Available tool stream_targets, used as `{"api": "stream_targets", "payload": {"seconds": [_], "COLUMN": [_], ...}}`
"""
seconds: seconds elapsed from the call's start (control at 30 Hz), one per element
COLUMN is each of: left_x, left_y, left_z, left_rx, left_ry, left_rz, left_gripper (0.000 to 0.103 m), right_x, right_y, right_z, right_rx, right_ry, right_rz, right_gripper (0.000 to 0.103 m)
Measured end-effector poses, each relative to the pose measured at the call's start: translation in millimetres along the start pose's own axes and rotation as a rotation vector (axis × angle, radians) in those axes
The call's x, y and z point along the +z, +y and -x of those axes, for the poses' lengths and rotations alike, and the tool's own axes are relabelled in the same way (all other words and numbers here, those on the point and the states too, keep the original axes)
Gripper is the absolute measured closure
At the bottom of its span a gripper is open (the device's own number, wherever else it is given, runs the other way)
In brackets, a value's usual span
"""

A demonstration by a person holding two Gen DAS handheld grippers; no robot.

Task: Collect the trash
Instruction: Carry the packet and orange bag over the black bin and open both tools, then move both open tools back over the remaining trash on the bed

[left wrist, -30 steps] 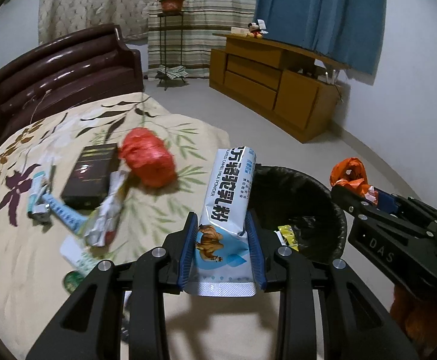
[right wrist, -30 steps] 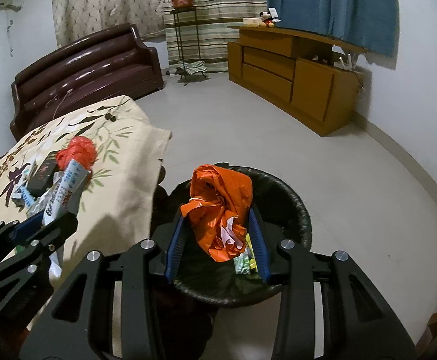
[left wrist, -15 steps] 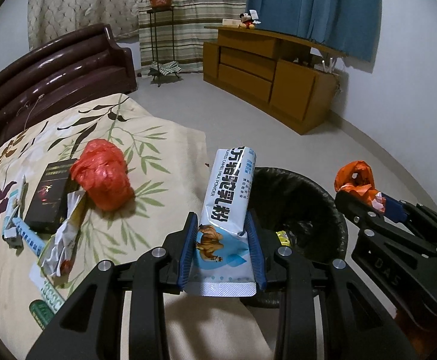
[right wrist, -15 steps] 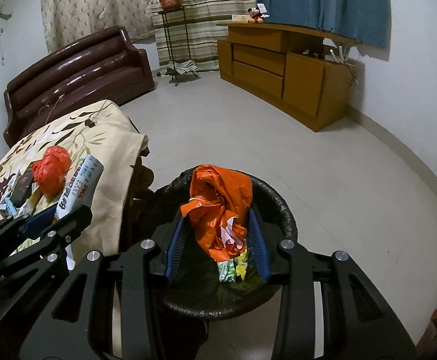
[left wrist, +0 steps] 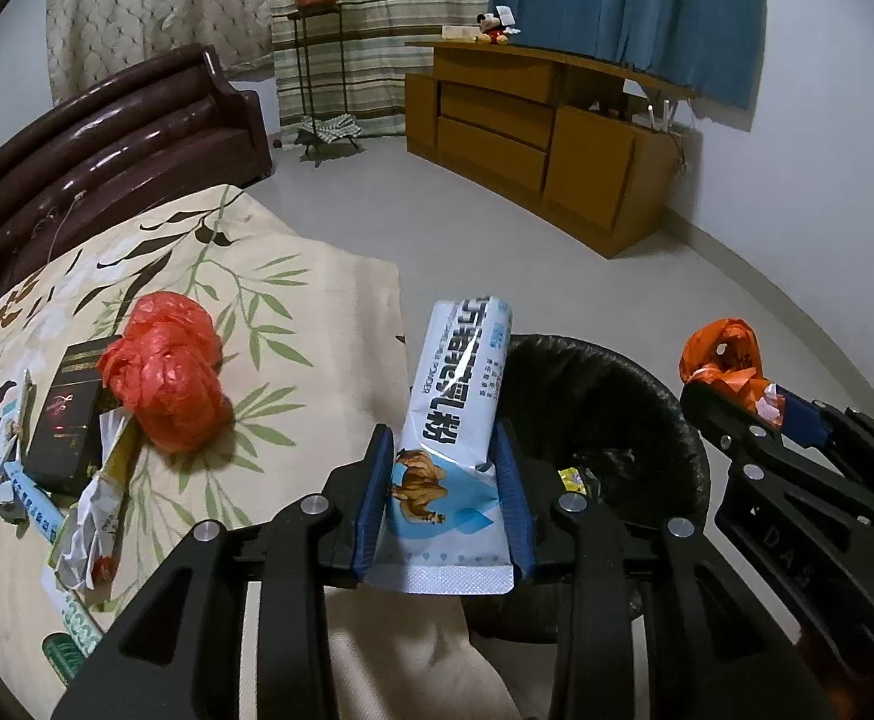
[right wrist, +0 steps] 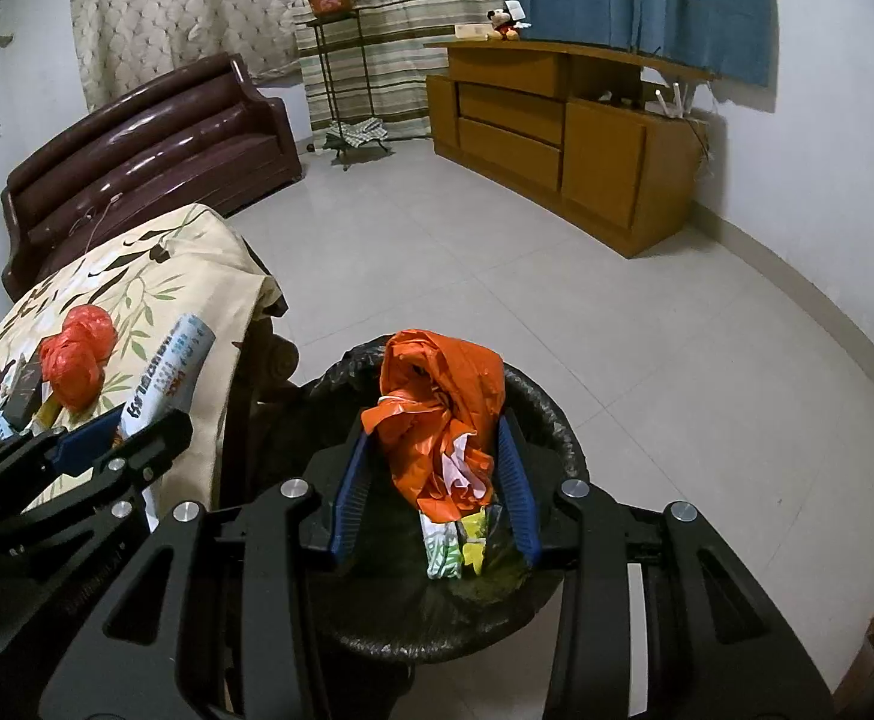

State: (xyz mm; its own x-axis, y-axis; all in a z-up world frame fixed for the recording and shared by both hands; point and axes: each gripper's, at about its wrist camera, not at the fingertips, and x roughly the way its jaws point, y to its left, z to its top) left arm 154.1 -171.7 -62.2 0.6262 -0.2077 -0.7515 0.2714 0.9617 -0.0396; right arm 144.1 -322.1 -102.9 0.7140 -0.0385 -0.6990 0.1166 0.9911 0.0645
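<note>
1. Trash bin [right wrist: 556,420], black-lined, stood on the floor just beside the table's [left wrist: 317,300] cloth edge; it lay directly under my right gripper [right wrist: 434,474], but ahead and to the right of my left gripper [left wrist: 445,489].
2. Right hand was the nearer one: its orange plastic bag [right wrist: 442,414] hung over the bin's mouth, wrappers already visible below.
3. Left gripper carried the white milk-powder packet [left wrist: 457,420], long axis running forward along the fingers, far end tilted up toward the bin's near rim.
4. Left jaws were opening, packet between them, blue pads at its sides.
5. Right jaws clamped on the orange bag.
6. Judgement: left needed more travel rightward before release, or the packet might land outside the rim.
7. Red bag [left wrist: 164,378] and other wrappers lay uncollected on the table.
</note>
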Motion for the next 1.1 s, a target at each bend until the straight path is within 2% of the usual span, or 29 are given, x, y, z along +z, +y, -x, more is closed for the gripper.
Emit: {"api": "stream_targets", "payload": {"seconds": [0.1, 0.17, 0.3, 0.63, 1.1], "left_x": [1, 1, 1, -5, -34], "left_y": [0, 0, 2, 9, 31], "left_z": [1, 2, 3, 19, 52], "left_rx": [0.005, 0.005, 0.007, 0.014, 0.061], "left_ry": [-0.005, -0.008, -0.004, -0.013, -0.017], "left_rz": [0.007, 0.011, 0.023, 0.04, 0.063], "left_gripper": [0.053, 0.052, 0.048, 0.046, 0.046], "right_x": [-1, -1, -2, -6, -37], "right_y": [0, -1, -3, -1, 30], "right_z": [-2, -2, -1, 3, 35], "right_rx": [0.005, 0.002, -0.001, 0.005, 0.045], "right_ry": [0.003, -0.001, -0.009, -0.004, 0.012], "right_rz": [-0.004, -0.009, -0.022, -0.024, 0.017], "right_gripper": [0.06, 0.053, 0.052, 0.051, 0.051]}}
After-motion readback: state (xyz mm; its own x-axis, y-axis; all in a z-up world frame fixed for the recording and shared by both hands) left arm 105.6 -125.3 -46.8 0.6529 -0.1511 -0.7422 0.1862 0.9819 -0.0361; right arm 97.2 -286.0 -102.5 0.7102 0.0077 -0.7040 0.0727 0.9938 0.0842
